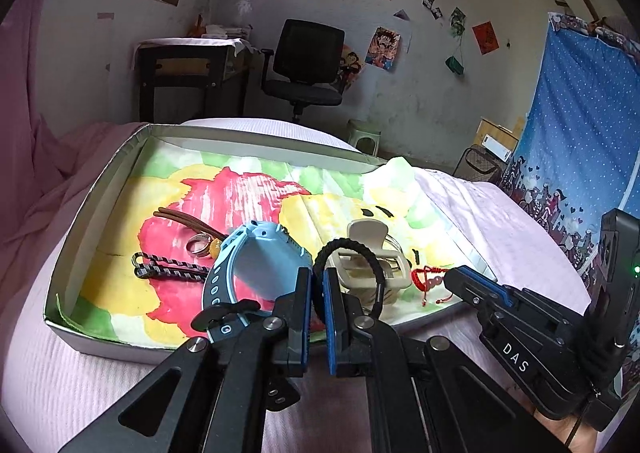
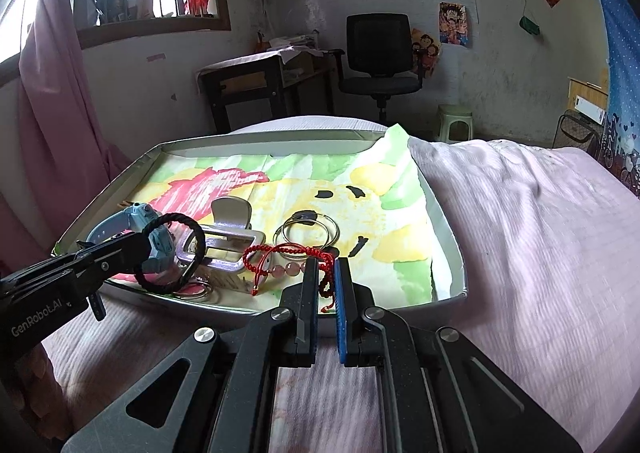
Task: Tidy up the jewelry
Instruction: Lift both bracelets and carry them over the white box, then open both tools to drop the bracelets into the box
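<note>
A shallow box (image 1: 100, 189) lined with a painted paper lies on a pink bedspread and holds the jewelry. My left gripper (image 1: 318, 277) is shut on a black braided loop bracelet (image 1: 347, 241), which stands up over a beige hair claw (image 1: 368, 249). A light blue watch (image 1: 260, 261) lies just left of it. In the right wrist view my right gripper (image 2: 326, 265) is shut on a red string bracelet (image 2: 260, 251) at the box's near edge, beside pink beads (image 2: 290, 269). The left gripper (image 2: 140, 241) shows there with the black loop (image 2: 199, 243).
A silver ring (image 1: 198, 243), a black-and-white braided cord (image 1: 172, 271) and a brown cord (image 1: 184, 221) lie in the box's left part. Two thin hoop earrings (image 2: 308, 233) rest near the middle. The box's right rim (image 2: 452, 245) borders rumpled pink bedspread (image 2: 520, 233).
</note>
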Available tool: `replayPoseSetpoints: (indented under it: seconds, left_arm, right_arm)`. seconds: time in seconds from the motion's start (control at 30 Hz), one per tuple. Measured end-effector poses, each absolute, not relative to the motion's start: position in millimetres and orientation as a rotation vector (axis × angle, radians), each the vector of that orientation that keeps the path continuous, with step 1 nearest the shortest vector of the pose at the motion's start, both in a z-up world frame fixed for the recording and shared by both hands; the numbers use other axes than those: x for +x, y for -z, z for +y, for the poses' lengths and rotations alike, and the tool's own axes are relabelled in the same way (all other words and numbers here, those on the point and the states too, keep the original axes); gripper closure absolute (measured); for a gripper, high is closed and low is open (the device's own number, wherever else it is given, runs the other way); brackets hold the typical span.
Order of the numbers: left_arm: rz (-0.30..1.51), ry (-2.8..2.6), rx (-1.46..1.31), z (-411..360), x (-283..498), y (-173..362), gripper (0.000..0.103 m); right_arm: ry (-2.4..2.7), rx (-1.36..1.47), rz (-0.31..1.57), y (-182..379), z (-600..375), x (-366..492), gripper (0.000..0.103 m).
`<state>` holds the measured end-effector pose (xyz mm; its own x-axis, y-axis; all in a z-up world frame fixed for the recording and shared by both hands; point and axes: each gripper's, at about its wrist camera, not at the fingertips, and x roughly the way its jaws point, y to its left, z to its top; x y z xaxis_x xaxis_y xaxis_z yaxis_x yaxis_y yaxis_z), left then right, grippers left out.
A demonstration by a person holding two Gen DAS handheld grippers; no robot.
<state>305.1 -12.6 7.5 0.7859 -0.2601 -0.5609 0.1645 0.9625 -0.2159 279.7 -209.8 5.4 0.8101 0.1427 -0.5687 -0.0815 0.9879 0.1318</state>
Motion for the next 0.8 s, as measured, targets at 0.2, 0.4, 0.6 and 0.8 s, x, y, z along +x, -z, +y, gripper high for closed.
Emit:
replayPoseSetpoints:
  seconds: [0.2, 0.4, 0.6, 0.8]
  left_arm:
    - [0.634, 0.245, -0.164, -11.4, 302.3, -7.5, 0.095]
    - [0.619, 0.245, -0.158, -11.0, 294.2, -10.9, 0.091]
    - [0.593, 0.241, -0.157, -7.1, 283.4, -16.8, 0.078]
    - [0.583, 0.230, -0.142, -6.7, 270.7, -21.0, 0.069]
  right_arm:
    - [-0.115, 0.103, 0.617, -7.0, -212.3, 276.4, 0.090]
    - [-0.097, 0.118, 0.589, -13.0, -218.6, 267.1, 0.068]
    - [-0.087, 0.118, 0.558, -21.6, -223.5, 255.4, 0.061]
    - [-0.085, 0.119, 0.527, -28.5, -227.1, 241.3, 0.050]
